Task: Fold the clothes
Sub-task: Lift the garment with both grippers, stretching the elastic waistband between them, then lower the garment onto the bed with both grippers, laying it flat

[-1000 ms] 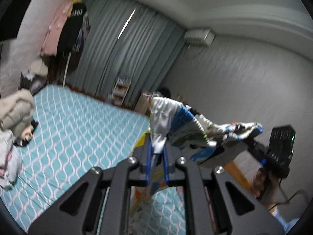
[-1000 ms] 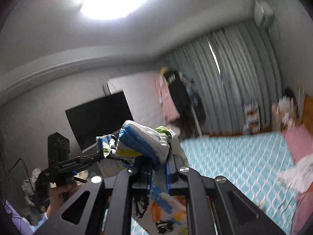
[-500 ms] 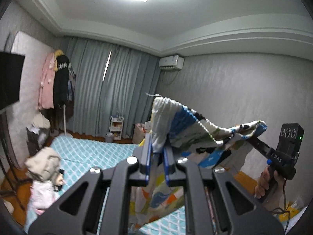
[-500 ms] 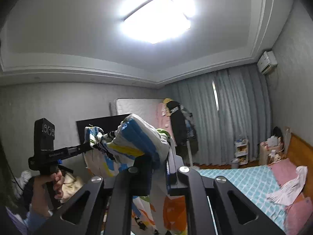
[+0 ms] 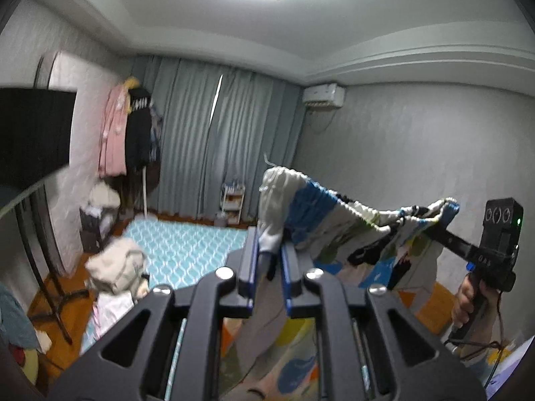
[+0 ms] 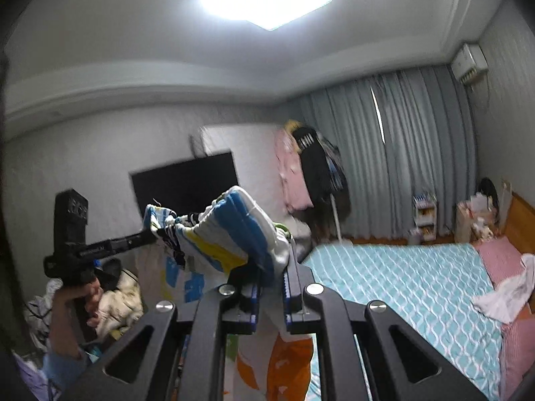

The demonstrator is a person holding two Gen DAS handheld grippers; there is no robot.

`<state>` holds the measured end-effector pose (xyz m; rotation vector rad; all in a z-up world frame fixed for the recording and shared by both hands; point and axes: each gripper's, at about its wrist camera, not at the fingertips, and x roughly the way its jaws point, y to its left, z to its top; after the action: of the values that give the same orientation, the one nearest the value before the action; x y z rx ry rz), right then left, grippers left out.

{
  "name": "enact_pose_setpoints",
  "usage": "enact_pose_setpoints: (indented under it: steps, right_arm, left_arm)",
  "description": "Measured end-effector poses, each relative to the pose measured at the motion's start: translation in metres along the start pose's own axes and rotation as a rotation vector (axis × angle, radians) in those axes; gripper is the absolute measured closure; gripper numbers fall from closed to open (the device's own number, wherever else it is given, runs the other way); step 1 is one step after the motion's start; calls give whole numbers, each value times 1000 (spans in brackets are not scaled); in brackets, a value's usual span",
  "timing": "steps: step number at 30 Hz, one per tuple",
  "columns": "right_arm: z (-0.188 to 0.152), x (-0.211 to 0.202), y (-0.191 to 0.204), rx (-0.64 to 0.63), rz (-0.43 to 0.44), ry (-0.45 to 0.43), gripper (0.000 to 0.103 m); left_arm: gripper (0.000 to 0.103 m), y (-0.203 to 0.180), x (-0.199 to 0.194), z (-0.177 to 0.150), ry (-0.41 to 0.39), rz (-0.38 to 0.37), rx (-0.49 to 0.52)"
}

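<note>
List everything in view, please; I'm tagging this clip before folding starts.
garment: one, white with blue, yellow and orange patches, stretched in the air between both grippers
bed: one, teal patterned cover
clothes pile: one, cream and pink, bed's near corner
pillow: one, pink striped, head of bed
hanging clothes: pink and black, on a stand
curtains: grey, far wall
screen: one, black, wall
air conditioner: one, white
left gripper: shut on garment
right gripper: shut on garment
</note>
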<state>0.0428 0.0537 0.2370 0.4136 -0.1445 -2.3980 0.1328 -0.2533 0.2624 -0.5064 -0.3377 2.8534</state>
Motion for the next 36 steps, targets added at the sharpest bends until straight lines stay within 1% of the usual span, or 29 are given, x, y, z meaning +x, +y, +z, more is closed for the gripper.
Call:
enact_pose_setpoints:
  steps: [3,6,8,11,12,13,15,16,19,21,23,25,28,30,31,33,34,36]
  right_arm:
    - [-21,77,-45,10,-41,85,92]
    - [-54,167,-107,66,-58,200,92]
    - [-81,224,-151,89,-102,277,92]
    - [-124,309,-208,72,-160,373,92]
    - [-135,334,-221,58,-170,399,92]
    - [-148,359,-236,44,-189,421,92]
    - [-174,411,-268,30,-222,455,92]
    - [-188,437,-285,38,-226,466,92]
    - [-223,501,-341,109,-257,506,92]
    - [-250,546,-375,108,-282,539,92]
    - [-275,587,-403,94,-282,588,92]
    - [-302,627,-431,112,-274,647,92]
    - [-343,666,-467,160,-272,702,92]
    - [-370,687,-487,179,-284,734,92]
    - [-383,699,-495,183,-287,753,92]
    - [-410,724,-510,185,-297,798,92]
    - [-422,735,-515,183,-307,815,92]
    - [-442,755,-527,183,-333,836,92]
  left_arm:
    - [89,22,54,-9,69,29,-46]
    - [89,47,134,-32,142,86,-89]
    - [89,67,199,-54,210,133,-126]
    - [89,105,299,-96,307,149,-206]
    - [89,116,332,-109,331,168,-194]
    - [89,127,373,-127,371,215,-150]
    - [89,142,434,-148,419,253,-102]
    - [89,154,465,-158,451,254,-105]
    - [90,189,555,-184,499,261,-92]
    - [89,211,612,-203,529,270,-86]
    - [89,232,656,-226,560,260,-101]
    - [89,252,698,-251,608,269,-105]
    - [89,283,756,-290,681,272,-133]
    - [89,311,788,-315,712,262,-179]
    - [87,324,802,-328,726,253,-199]
    - [86,347,831,-359,756,260,-222]
    - [84,355,840,-369,770,268,-203]
    - [75,366,860,-390,792,327,-122]
